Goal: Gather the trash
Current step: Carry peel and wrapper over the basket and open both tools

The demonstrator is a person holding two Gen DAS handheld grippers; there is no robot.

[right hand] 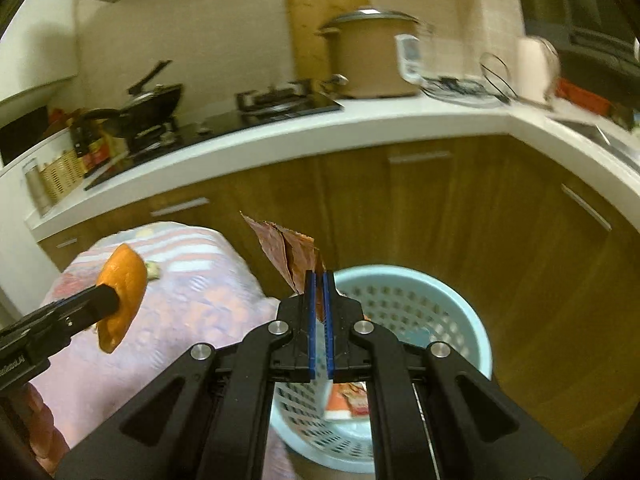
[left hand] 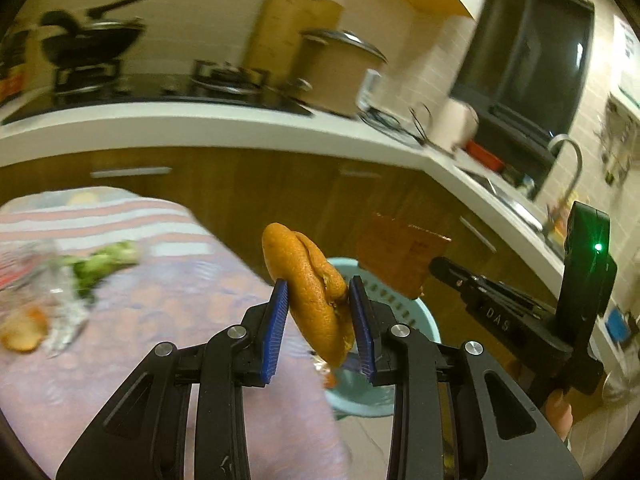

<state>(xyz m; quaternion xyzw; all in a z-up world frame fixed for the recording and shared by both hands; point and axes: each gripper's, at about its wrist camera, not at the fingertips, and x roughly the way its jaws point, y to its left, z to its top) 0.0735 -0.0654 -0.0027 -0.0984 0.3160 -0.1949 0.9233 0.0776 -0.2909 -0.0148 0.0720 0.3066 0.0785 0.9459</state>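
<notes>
Beyond the table's (right hand: 224, 300) far corner, the basket (right hand: 472, 320) lies just ahead of the right gripper (right hand: 319, 280), whose jaws pinch a brown wrapper (right hand: 286, 250); the left gripper (left hand: 320, 292), pinching orange peel (left hand: 308, 280), trails.

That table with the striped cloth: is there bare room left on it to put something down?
Yes. The table is bare on its near half, towards the basket. Its far-left edge is crowded: broccoli, a crumpled clear wrapper and a peel piece.

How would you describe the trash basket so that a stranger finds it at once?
Look at the wooden cabinets under the white counter. On the floor before them, beside the cloth-covered table, stands the basket. It is round, pale blue plastic with rows of holes in its wall.
</notes>
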